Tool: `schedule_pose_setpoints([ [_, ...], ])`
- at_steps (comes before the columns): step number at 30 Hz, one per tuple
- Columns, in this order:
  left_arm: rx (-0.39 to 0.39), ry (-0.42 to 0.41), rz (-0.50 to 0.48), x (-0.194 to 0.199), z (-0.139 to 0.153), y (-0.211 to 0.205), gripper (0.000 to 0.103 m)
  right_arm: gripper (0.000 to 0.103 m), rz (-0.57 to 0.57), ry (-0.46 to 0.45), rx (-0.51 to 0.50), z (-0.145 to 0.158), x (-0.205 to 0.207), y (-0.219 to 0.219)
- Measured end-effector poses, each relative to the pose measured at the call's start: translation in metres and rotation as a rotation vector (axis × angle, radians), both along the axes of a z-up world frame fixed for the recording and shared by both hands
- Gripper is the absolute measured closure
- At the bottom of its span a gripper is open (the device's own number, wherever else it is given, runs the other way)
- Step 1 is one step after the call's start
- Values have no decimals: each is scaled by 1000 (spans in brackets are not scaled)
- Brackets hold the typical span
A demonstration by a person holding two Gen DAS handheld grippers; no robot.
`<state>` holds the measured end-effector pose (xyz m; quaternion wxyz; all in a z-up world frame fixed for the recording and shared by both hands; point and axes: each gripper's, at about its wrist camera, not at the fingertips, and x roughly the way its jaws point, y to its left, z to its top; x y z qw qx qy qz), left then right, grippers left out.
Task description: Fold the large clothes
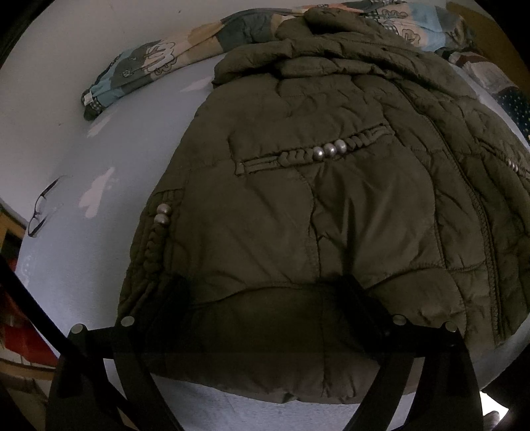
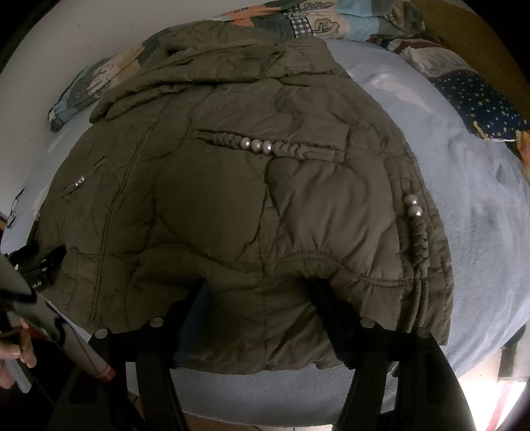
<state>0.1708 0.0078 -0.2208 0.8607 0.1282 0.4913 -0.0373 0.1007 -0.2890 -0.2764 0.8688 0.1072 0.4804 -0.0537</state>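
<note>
An olive-green quilted puffer jacket (image 1: 314, 205) lies spread flat on a light blue bed sheet (image 1: 82, 205), hem toward me, with braided trim and silver studs at the pockets. My left gripper (image 1: 265, 291) is open, fingers spread over the jacket's left hem. In the right wrist view the same jacket (image 2: 232, 199) fills the middle. My right gripper (image 2: 258, 291) is open, its two black fingers resting over the right hem. The left gripper (image 2: 39, 265) shows at the far left edge of that view, at the hem.
A patchwork quilt (image 1: 155, 63) lies bunched at the head of the bed, also in the right wrist view (image 2: 314, 20). A dark star-patterned pillow (image 2: 480, 96) sits at the right. Eyeglasses (image 1: 43, 209) lie on the sheet left of the jacket. The bed's front edge (image 2: 265, 398) is just below the hem.
</note>
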Motion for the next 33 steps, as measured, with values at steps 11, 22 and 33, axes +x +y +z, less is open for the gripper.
schedule_pose_setpoints([
  [11, 6, -2, -2, -1, -1, -1, 11, 30, 3, 0, -3, -1, 0, 0],
  [22, 11, -8, -6, -1, 0, -2, 11, 28, 4, 0, -5, -1, 0, 2],
  [33, -53, -154, 40, -4, 41, 26, 11, 28, -98, -166, 11, 29, -15, -28],
])
